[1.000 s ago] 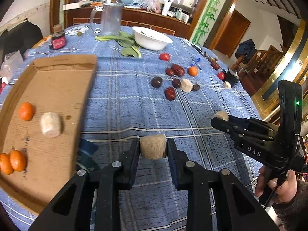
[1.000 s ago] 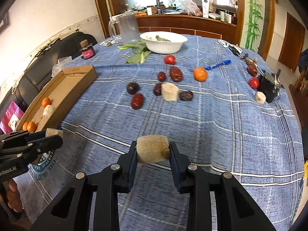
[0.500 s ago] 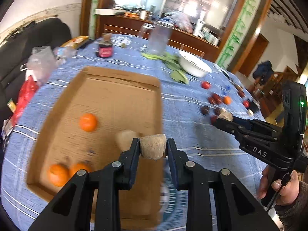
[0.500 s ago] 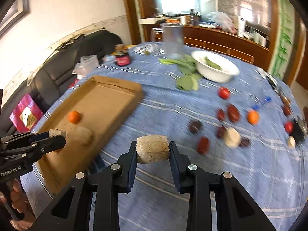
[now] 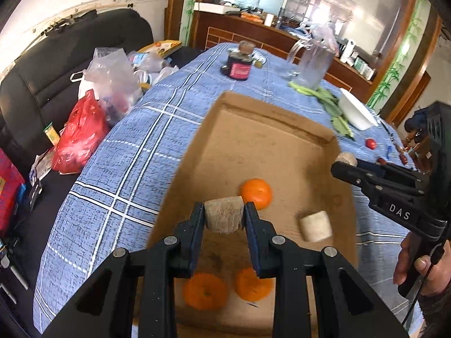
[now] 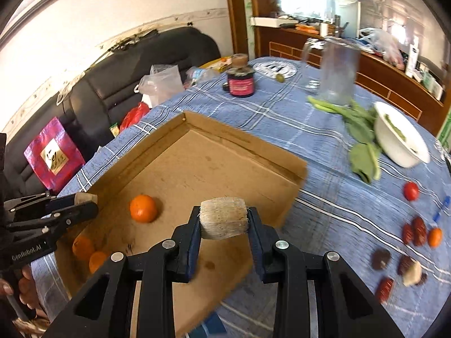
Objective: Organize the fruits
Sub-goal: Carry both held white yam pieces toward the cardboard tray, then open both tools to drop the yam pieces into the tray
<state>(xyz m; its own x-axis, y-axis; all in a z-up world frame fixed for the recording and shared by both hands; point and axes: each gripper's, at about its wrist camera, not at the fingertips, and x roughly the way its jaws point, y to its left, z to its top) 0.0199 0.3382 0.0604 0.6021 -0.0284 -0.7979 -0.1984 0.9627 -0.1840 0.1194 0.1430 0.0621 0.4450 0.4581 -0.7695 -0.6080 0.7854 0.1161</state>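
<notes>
Both grippers have swung off the open tabletop (image 6: 324,169) and over the cardboard tray (image 5: 267,129) within the last second; a second ago each looked across the fruit scatter, so transport looks about done and release is probably next. Left gripper (image 5: 224,219): fingers clamped on a tan fibrous cylinder chunk (image 5: 224,217), held above the tray floor. Its long axis runs roughly across the gap, finger to finger, flat cut ends against the pads. Just beyond the right finger sits one orange (image 5: 256,193); two more oranges (image 5: 205,291) lie below the fingers, nearer the camera; a pale cut chunk (image 5: 315,225) already rests in the tray to the right of the fingers. Right gripper (image 6: 224,221): fingers closed on a second fibrous chunk (image 6: 224,218), same orientation, axis spanning the gap, roughly level. It hangs over the tray's near-right part, close to the rim. Left of these fingers lies the orange, farther left the left gripper's tip. Right of the fingers, well apart on the tabletop: dark red dates (image 6: 414,231), a small orange, a red tomato (image 6: 410,191), a white bowl (image 6: 400,140). Much sorting is left.
</notes>
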